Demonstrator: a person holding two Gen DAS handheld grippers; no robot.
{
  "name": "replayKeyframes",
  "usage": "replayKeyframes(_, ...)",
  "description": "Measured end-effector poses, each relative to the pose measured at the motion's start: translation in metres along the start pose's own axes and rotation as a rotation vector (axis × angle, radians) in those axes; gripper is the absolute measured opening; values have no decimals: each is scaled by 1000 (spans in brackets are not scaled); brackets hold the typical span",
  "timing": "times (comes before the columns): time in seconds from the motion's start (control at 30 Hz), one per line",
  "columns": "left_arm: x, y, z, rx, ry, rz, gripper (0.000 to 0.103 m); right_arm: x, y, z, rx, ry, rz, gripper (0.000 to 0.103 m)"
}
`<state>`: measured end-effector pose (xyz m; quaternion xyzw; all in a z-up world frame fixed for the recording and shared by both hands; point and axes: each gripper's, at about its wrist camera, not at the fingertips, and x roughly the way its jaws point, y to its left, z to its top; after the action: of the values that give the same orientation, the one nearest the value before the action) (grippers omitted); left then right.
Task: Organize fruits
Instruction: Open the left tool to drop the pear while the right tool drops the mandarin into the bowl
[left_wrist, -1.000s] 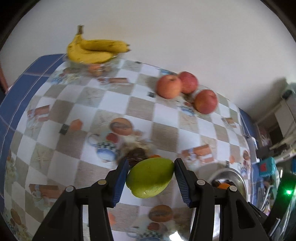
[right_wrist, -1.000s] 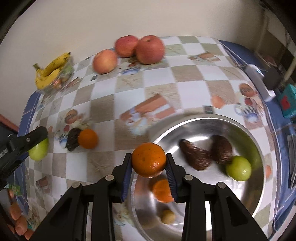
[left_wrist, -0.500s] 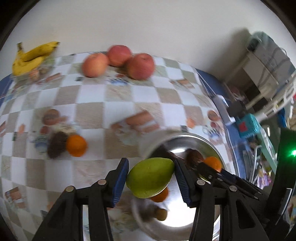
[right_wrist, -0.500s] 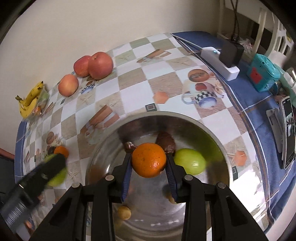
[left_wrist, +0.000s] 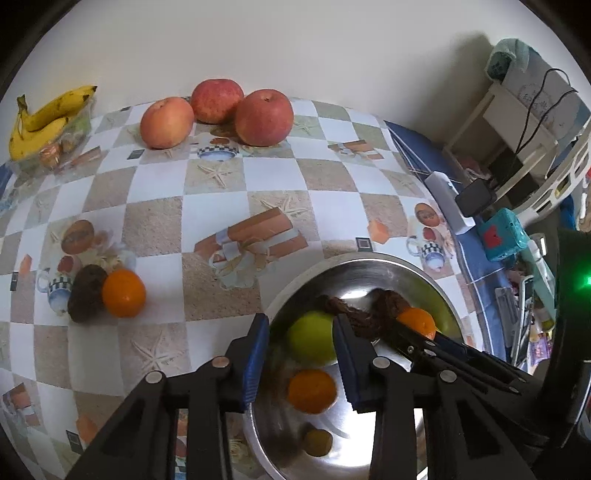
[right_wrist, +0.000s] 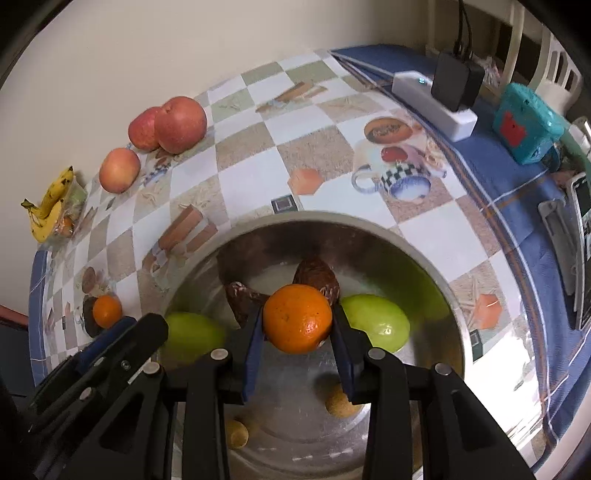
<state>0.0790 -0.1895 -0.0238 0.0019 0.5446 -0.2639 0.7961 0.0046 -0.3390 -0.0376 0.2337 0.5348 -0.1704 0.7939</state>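
My left gripper (left_wrist: 301, 354) hangs over the steel bowl (left_wrist: 369, 260), its jaws closing with nothing pressed between them. The green fruit (left_wrist: 312, 338) it carried lies in the bowl just below the fingertips. My right gripper (right_wrist: 297, 332) is shut on an orange (right_wrist: 297, 319) above the bowl (right_wrist: 332, 218). Inside lie two brown scaly fruits (right_wrist: 317, 277), another green fruit (right_wrist: 376, 326) and a small brown round fruit (right_wrist: 340, 404). A second orange (left_wrist: 123, 293) and a brown fruit (left_wrist: 86, 293) sit on the chequered tablecloth to the left.
Three apples (left_wrist: 264, 118) and a bunch of bananas (left_wrist: 44, 122) stand along the back wall. A white power strip with a black adapter (right_wrist: 432, 103), a teal box (right_wrist: 528, 123) and a phone (right_wrist: 581, 251) lie on the blue cloth at the right.
The left gripper swung right over the bowl and let go of the green fruit, which now rests inside; its jaws are narrower. The right gripper carried its orange further over the bowl.
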Motion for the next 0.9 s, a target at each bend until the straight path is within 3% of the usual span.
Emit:
replayKeyframes(0.23,5,10,-2,-42,26,6,38,5,3,0,-19,17,3,37)
replayKeyframes(0.63,11,39,-7,-149,71,84,38,17,8,-5,-49,51,-23,37)
replayKeyframes(0.9,12,44,-9,-165,83,115,41,25,6,-8,-44,85,-30,38)
